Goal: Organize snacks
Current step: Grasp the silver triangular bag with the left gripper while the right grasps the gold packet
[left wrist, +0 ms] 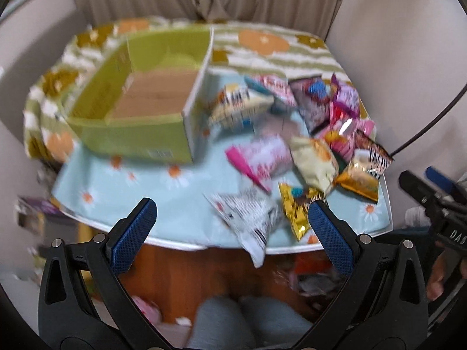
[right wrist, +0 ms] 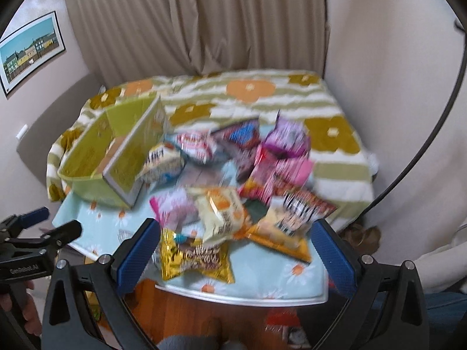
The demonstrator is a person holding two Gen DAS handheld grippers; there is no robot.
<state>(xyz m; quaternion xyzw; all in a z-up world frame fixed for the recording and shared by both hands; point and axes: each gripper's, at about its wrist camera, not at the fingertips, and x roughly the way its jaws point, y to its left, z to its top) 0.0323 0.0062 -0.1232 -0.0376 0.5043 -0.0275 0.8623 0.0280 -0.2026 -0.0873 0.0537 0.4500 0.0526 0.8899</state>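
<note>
Green cardboard box (left wrist: 128,108), open-topped and seemingly empty with a brown floor, at the far left corner of the bench (left wrist: 140,192), on a pale blue daisy-print cloth. Snack packets heaped along the right half of the bench: a white and blue bag (left wrist: 236,105) just beside the box's right wall, pink and purple packets (left wrist: 344,108) at the far right, a pink and white packet (left wrist: 262,157) mid-bench, a cream bag (left wrist: 315,163) beside it, an orange bag (left wrist: 362,180) toward the right edge. Nearer the front edge, a gold packet (right wrist: 192,256) and a white printed bag (left wrist: 251,218), the latter hanging partly over the front edge. Left tool (left wrist: 230,227) spread wide, blue pads (left wrist: 134,233) apart, empty, above the front edge. Right tool (right wrist: 233,250) likewise wide open and empty, above the gold packet without touching. Striped, flower-patterned bedspread (right wrist: 292,99) behind the bench; beige curtain (right wrist: 204,23) beyond. Both views motion-blurred, packet print unreadable.
</note>
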